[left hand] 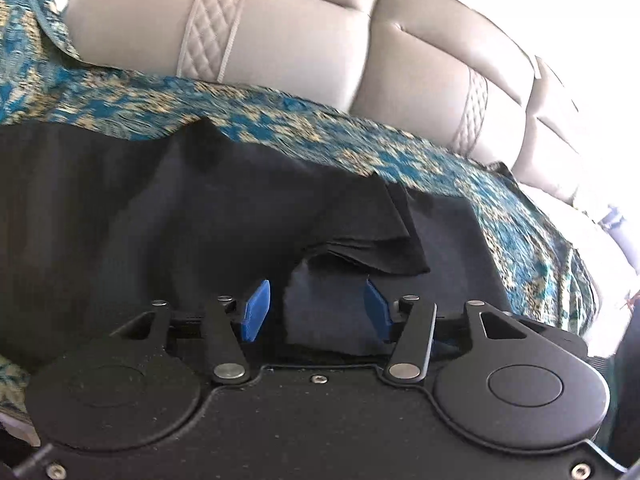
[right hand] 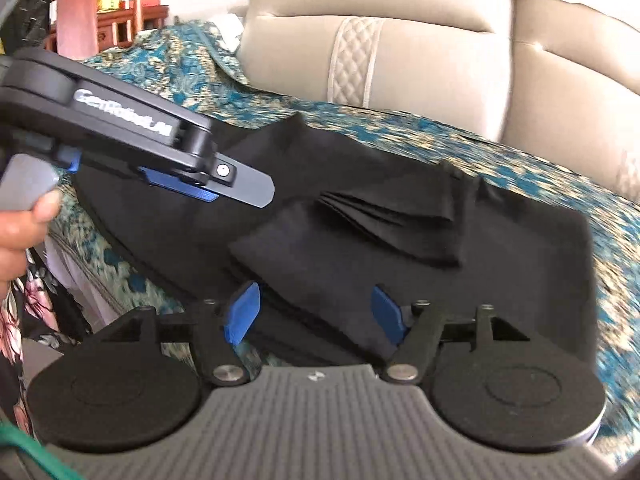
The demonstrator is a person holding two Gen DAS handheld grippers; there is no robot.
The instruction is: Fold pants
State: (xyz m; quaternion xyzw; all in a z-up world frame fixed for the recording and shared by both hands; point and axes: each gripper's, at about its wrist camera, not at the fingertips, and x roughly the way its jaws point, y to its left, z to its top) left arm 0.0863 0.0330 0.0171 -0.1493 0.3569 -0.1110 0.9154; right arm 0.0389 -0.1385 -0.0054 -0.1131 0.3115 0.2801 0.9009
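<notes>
Lying across a teal-and-gold patterned cover (right hand: pixel 520 160), the black pants (right hand: pixel 360 248) are spread on the seat of a beige sofa (right hand: pixel 420 60) whose backrest carries quilted vertical strips (right hand: pixel 354 62). Part of the garment is doubled over on itself, and a stack of thin folded layers (right hand: pixel 384 208) shows at the open edge of that fold, near the middle of the cloth.

The right claw (right hand: pixel 316 312) sits low over the near edge of the pants, its blue pads (right hand: pixel 244 312) set wide apart with black cloth between them; neither pad visibly presses the fabric. The left claw (left hand: pixel 316 312) is likewise spread wide, and a loose flap of dark fabric (left hand: pixel 320 304) lies between its blue pads (left hand: pixel 256 308) without being pinched.

In the right wrist view the left claw (right hand: pixel 208 184) appears from the side, held by a hand (right hand: pixel 24 232) at the left edge, reaching in over the far left part of the pants. White lettering on its black body (right hand: pixel 124 114) is blurred; it seems to read "GenRobot.AI", though I cannot be sure of it. Behind it stands reddish wooden furniture (right hand: pixel 120 24).
</notes>
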